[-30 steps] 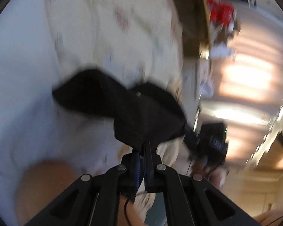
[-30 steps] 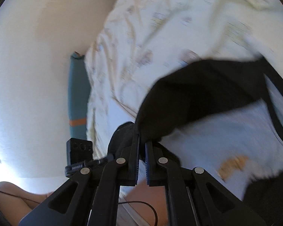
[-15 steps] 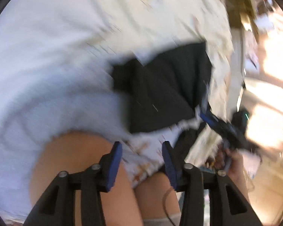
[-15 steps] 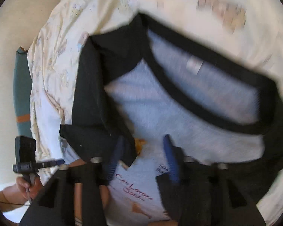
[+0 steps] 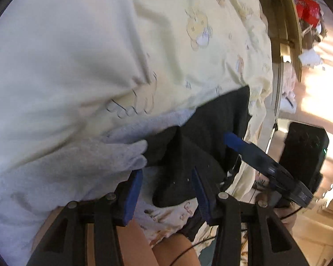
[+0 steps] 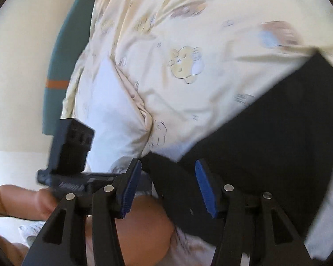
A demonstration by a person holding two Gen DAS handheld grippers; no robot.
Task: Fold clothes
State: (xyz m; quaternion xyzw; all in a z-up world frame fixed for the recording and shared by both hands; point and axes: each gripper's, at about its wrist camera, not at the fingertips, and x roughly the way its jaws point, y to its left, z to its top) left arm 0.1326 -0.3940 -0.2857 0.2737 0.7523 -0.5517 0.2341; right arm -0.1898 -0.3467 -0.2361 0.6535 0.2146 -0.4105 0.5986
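A pale yellow bedsheet (image 5: pixel 188 51) printed with cartoon bears covers the bed; a teal panel (image 6: pixel 62 66) stands far left against the wall. The shirt (image 5: pixel 122 153), grey with black sleeves, lies crumpled at the near edge, stretched left to right. The left gripper (image 5: pixel 166 188) stands apart, gripping nothing. The right gripper (image 6: pixel 168 186), jaws closing, has black cloth between them, unpinched.

open bedspread (image 5: pixel 171 44) beyond, shirt (image 5: pixel 211 133) and knee (image 6: pixel 142 226) close below
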